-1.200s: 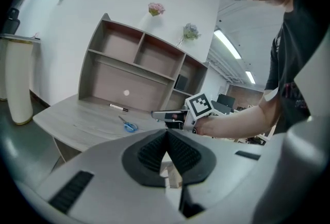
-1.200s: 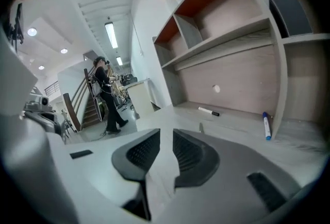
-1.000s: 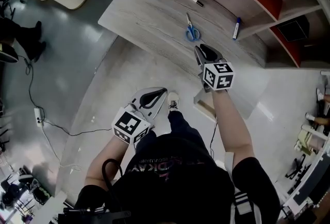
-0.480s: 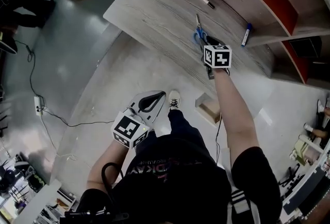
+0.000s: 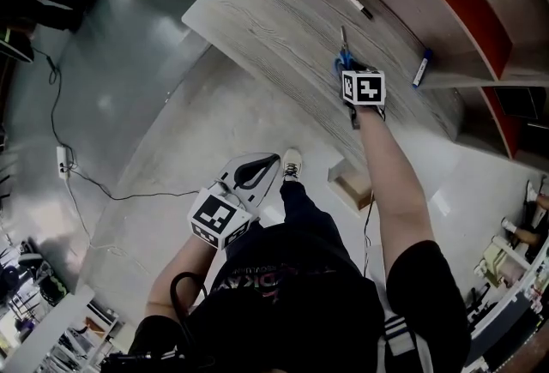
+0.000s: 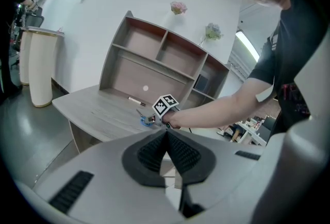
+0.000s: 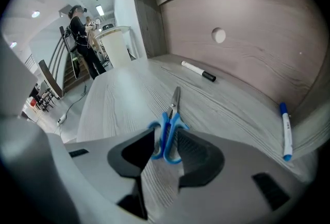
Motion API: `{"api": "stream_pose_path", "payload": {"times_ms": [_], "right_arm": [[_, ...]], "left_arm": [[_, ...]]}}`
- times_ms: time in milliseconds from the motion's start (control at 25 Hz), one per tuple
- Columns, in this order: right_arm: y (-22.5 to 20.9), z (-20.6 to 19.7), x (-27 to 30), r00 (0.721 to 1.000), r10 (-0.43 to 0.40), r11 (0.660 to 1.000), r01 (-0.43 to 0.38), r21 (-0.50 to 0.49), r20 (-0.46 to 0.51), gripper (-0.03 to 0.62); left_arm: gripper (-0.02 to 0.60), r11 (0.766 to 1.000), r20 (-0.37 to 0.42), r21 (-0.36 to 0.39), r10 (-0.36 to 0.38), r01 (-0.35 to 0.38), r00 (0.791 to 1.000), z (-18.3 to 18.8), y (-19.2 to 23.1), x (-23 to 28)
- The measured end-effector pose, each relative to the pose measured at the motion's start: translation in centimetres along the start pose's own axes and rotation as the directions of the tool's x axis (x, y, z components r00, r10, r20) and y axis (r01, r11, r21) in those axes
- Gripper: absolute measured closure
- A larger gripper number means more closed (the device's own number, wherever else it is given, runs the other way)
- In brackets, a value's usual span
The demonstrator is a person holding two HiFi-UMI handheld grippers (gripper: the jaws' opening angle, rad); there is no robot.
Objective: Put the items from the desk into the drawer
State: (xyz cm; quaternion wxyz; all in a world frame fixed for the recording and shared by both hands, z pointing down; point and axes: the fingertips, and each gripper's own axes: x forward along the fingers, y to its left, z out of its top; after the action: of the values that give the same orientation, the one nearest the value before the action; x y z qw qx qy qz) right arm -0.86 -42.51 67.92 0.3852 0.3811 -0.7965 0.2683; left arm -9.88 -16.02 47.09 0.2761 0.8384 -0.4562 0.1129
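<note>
Grey wood-grain counter (image 5: 249, 28) w/ blue-handled metal scissors (image 7: 170, 125), black-capped white marker (image 7: 198, 71) & blue pen (image 7: 285, 133) flat on it

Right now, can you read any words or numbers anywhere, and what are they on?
No text can be read for certain.
Black shirt: printed letters on the chest, too blurred and creased to read.
Right-hand cube and left-hand cube: black-and-white square patterns only, no letters or numbers.
White pen, blue pen, scissors: no print can be made out.
</note>
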Motion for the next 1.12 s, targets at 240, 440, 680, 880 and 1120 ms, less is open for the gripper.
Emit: {"api": "stream_pose_path", "payload": {"times_ms": [240, 440, 680, 880, 1120], "right_arm": [[-0.6, -0.3, 0.4, 0.998, -0.035, 0.999, 0.035, -0.009, -0.057, 0.451], [0.1, -0.2, 0.5, 0.993, -0.076, 0.992, 0.066, -0.111, -0.089, 0.485], [0.2, -0.1, 0.8, 0.996, -0.055, 0.996, 0.05, -0.07, -0.07, 0.493], [-0.2, -0.2, 0.3, 0.999, -0.031, 0.998, 0.028, -0.053, -0.044, 0.498], [-0.3, -0.2, 0.2, 1.0, -0.025, 1.0, 0.025, -0.012, -0.015, 0.499]], "left_arm": [[0.572, 1.0, 0.006, -0.015, 0.008, -0.008, 1.0, -0.3, 0.1, -0.2], [0.572, 1.0, 0.006, -0.028, 0.012, -0.012, 1.0, -0.8, 0.3, -0.4], [0.572, 0.999, 0.008, -0.029, 0.014, -0.013, 1.0, -0.9, 0.6, -0.6], [0.572, 0.999, 0.007, -0.027, 0.017, -0.017, 1.0, -1.0, -0.1, -0.7], [0.572, 0.999, 0.003, -0.03, 0.021, -0.021, 1.0, -1.0, 0.1, -1.1]]}}
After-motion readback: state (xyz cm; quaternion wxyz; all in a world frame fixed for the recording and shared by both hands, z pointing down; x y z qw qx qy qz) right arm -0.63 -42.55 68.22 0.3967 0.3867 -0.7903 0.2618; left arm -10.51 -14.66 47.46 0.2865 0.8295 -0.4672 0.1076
